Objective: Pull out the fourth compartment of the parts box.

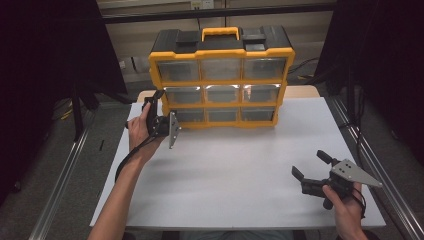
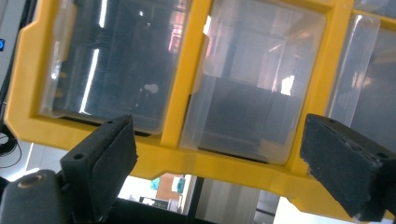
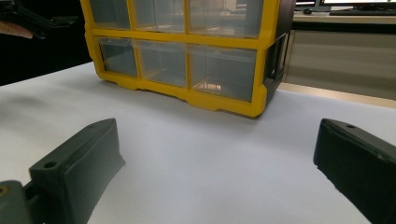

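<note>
A yellow and black organizer cabinet with three rows of clear drawers stands upright at the back of the white table. My left gripper is held open at the cabinet's left edge, beside the middle row. In the left gripper view its jaws stand wide apart just in front of two clear drawers and the yellow frame, with nothing between them. My right gripper hovers open over the table's front right, well away from the cabinet, and its jaws hold nothing.
The cabinet has a yellow carry handle on its black top. Metal rails run along both sides of the table, and dark curtains flank it. The other hand with its gripper shows at the top left of the right gripper view.
</note>
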`<state>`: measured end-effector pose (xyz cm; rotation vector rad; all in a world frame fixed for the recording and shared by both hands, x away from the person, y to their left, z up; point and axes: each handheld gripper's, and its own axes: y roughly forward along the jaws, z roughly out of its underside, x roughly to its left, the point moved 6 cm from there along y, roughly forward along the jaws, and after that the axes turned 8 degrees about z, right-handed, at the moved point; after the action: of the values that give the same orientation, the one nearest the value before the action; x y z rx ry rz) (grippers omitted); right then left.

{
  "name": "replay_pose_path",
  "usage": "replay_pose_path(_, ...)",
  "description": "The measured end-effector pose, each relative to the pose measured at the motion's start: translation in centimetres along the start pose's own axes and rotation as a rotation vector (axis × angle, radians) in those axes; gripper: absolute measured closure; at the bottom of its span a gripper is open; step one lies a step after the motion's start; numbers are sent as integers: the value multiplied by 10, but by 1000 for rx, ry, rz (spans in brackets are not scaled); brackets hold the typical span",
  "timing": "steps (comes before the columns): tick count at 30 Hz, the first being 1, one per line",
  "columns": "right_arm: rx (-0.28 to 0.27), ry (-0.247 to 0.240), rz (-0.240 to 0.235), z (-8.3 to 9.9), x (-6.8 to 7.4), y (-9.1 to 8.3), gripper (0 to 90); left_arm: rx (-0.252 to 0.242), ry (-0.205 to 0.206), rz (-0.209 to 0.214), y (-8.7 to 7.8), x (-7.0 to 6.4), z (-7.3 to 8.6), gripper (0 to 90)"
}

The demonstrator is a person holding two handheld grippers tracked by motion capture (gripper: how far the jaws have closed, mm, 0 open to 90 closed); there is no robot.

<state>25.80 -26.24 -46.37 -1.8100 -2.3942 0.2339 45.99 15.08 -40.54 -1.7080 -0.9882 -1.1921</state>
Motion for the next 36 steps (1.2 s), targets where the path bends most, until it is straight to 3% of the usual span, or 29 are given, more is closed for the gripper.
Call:
replay_pose_path(2, 0, -3, -1, 0, 0, 0, 5, 4, -8, -2, 2, -1, -1, 135)
replay_pose_path(5, 0, -2, -2, 0, 0, 0, 5, -5, 26, -22, 8, -1, -2, 143)
replay_pose_path(6, 0, 0, -2, 0, 0, 0, 5, -28, -5, -25, 12, -3, -3, 151)
replay_pose_path(7, 1, 1, -3, 0, 0, 0, 5, -28, -5, -25, 12, -3, -3, 158)
replay_pose_path(8, 1, -1, -3, 0, 0, 0, 5, 14, 32, -17, 10, -1, -1, 174)
replay_pose_path(9, 1, -1, -3, 0, 0, 0, 5, 31, 37, -11, 10, 0, 0, 174)
replay_pose_path(11, 0, -3, -3, 0, 0, 0, 5, 18, 47, -5, 15, -2, 0, 243)
replay_pose_path(14, 1, -2, -3, 0, 0, 0, 5, 6, 54, -6, 19, -3, 0, 277)
replay_pose_path(15, 0, -2, -4, 0, 0, 0, 5, 19, 83, -13, 19, -1, 0, 297)
replay_pose_path(17, -1, -1, -2, 0, 0, 0, 5, 2, 69, -23, 24, -2, 1, 347)
replay_pose_path(20, -1, -5, -5, 0, 0, 0, 6, 39, 108, -19, 25, -1, 3, 403)
replay_pose_path(22, -3, -1, -1, 0, 1, -1, 6, 21, 116, -17, 29, -2, 3, 436)
replay_pose_path(24, -1, 2, -6, 0, 0, -1, 6, 39, 134, -18, 30, 0, 5, 458)
replay_pose_path(27, -1, 2, -11, 0, 0, 0, 5, 42, 114, -16, 32, 2, 6, 481)
replay_pose_path(30, -1, -4, -4, 0, 0, 0, 6, 48, 146, -15, 32, 2, 5, 508)
replay_pose_path(32, 1, -3, -4, 0, 0, 0, 5, 52, 139, -17, 31, 2, 6, 538)
replay_pose_path(33, 2, -3, -4, 0, 0, 0, 5, 52, 162, -24, 30, 5, 5, 554)
replay_pose_path(36, -2, -4, -6, 0, 1, 0, 6, 40, 146, -31, 31, 5, 4, 592)
